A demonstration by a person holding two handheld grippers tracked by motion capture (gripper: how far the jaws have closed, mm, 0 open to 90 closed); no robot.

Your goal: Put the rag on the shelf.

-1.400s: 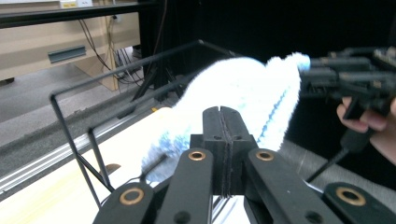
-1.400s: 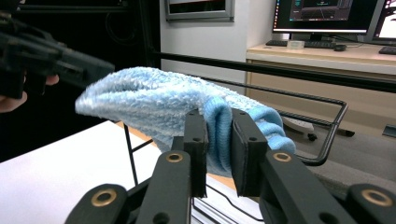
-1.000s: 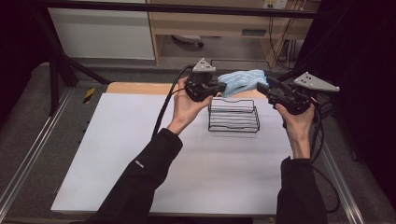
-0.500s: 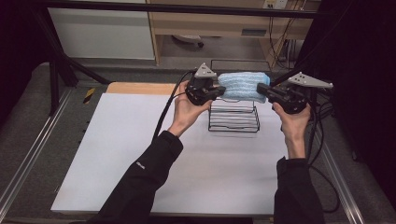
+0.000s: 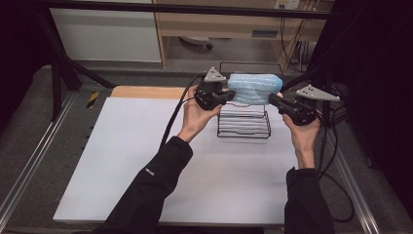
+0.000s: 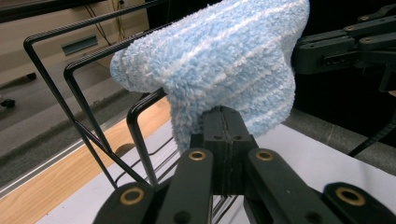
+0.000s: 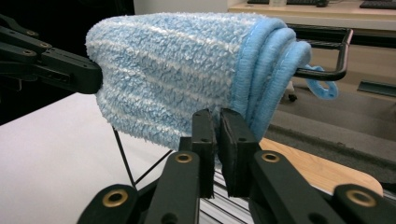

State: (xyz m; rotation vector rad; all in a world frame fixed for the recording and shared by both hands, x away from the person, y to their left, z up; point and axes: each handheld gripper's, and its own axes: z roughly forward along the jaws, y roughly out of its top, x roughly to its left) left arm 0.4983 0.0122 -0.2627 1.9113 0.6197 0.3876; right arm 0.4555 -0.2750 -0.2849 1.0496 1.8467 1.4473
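Note:
A fluffy light-blue cloth (image 5: 253, 88) with pale stripes is stretched between my two grippers, over the top bars of a black wire rack (image 5: 243, 127). My left gripper (image 5: 228, 93) is shut on the cloth's left end (image 6: 224, 60), its jaws pressed together under the pile. My right gripper (image 5: 272, 99) is shut on the lower edge of the right end (image 7: 173, 70), beside the folded blue hem. The left gripper view has the rack's bent bars (image 6: 79, 107) running under the cloth. One rack bar (image 7: 327, 72) pokes out past the hem in the right gripper view.
The rack stands at the back right of a white tabletop (image 5: 122, 161), with a wooden strip (image 5: 146, 91) behind it. Metal rails run along both table sides. Black cables (image 5: 178, 117) trail from the grippers. A pale cabinet and a desk stand beyond the table.
The cloth was bunched up between the grippers a second ago; now it is pulled out lengthwise. The right gripper has shifted inward and sunk a little, bringing the cloth down onto the rack's top.

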